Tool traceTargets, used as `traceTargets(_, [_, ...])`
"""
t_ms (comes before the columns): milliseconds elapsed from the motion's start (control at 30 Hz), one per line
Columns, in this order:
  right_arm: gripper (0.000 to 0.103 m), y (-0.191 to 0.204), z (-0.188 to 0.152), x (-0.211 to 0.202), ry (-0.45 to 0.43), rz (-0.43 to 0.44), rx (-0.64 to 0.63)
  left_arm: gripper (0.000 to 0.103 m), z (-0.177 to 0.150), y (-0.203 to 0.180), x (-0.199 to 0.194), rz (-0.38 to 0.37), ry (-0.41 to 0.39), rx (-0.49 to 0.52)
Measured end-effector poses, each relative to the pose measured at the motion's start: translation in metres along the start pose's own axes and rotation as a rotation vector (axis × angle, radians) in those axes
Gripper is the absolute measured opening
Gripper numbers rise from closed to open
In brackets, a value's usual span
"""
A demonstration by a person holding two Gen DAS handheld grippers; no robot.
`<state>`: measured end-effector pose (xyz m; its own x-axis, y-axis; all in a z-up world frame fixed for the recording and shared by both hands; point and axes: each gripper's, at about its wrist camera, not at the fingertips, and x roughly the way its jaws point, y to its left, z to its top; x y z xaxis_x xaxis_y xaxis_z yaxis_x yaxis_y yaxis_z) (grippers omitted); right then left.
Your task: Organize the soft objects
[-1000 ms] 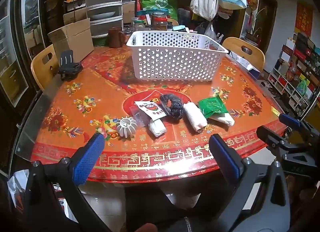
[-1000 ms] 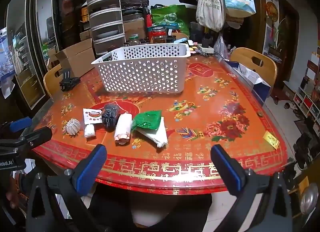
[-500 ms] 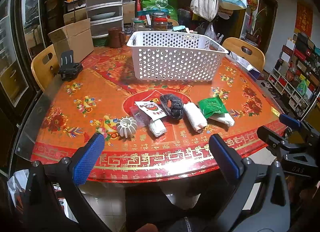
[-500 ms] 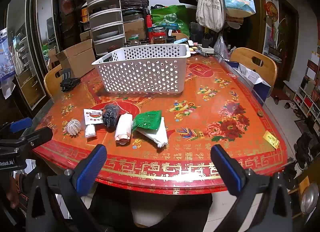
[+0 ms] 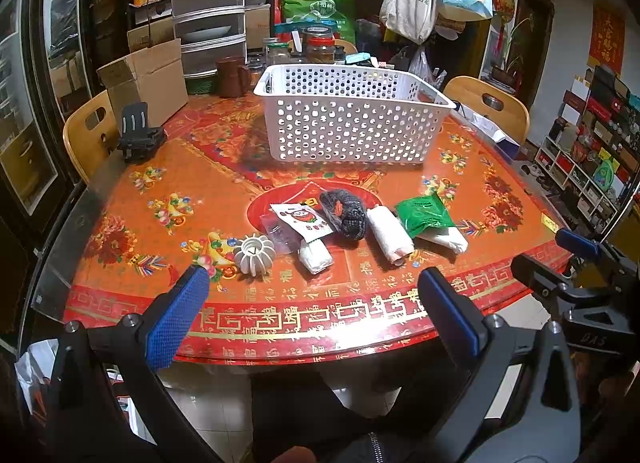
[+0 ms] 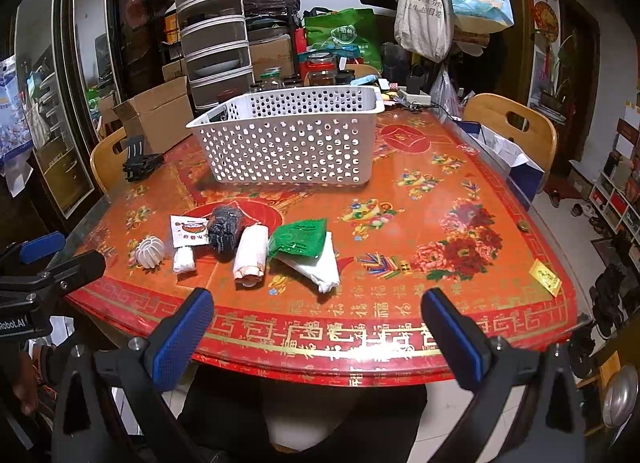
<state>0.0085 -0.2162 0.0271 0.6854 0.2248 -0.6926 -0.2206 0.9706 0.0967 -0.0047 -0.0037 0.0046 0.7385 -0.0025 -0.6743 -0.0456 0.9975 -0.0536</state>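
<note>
A row of soft items lies on the red table near its front edge: a white ribbed ball [image 5: 254, 254] [image 6: 149, 252], a small white roll [image 5: 315, 255] under a printed sachet [image 5: 305, 220], a dark knitted bundle [image 5: 345, 213] [image 6: 225, 228], a larger white roll [image 5: 389, 236] [image 6: 251, 250], and a green packet [image 5: 425, 212] [image 6: 298, 238] on a white cloth. A white perforated basket [image 5: 348, 122] [image 6: 292, 139] stands behind them. My left gripper [image 5: 312, 303] and right gripper [image 6: 316, 323] are both open and empty, held off the table's front edge.
A black phone stand [image 5: 138, 135] and a cardboard box [image 5: 146, 79] sit at the table's back left. Jars [image 5: 318, 45] and clutter crowd the far edge. Wooden chairs [image 5: 490, 107] stand at left and right. A small yellow card [image 6: 545, 277] lies at the right edge.
Both grippers have edged very slightly; nothing on the table has moved.
</note>
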Motion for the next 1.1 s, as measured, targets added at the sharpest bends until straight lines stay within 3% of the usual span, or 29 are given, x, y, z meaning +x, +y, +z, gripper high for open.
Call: traceTargets(1100, [0.103,0.0043,-0.0009,-0.0017,-0.001,0.006,-0.003,0.103,0.0007,0.0004,-0.0044,-0.003,-0.006,-0.005])
